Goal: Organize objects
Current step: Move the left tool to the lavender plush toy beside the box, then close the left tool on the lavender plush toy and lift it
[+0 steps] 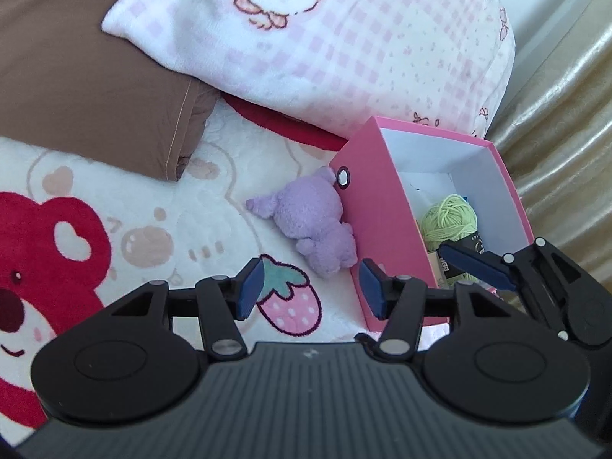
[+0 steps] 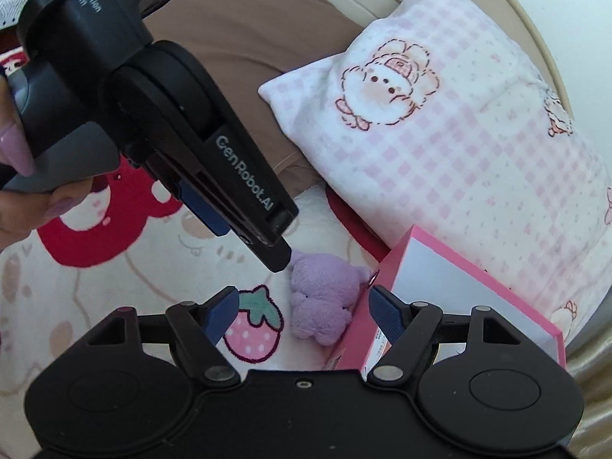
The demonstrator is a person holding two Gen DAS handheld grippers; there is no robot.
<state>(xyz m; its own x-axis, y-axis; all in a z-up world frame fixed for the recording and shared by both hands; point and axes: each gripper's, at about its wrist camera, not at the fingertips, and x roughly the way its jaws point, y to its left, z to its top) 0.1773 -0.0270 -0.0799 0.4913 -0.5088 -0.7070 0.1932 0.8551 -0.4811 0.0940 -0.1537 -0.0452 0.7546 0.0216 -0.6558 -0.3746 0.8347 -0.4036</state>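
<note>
A home bedroom: a plush cartoon blanket (image 1: 114,210) and checked pillow (image 1: 344,38) cover the bed.

Fuzzy purple plush toy (image 1: 313,225), fleece blanket (image 1: 114,252)

Daylit bed: cartoon blanket (image 1: 160,206), checked pillow (image 1: 344,49), golden curtain (image 1: 566,145).

Bright, soft daylight, faint shadows; sharp focus, with fisheye bending at edges.
</note>
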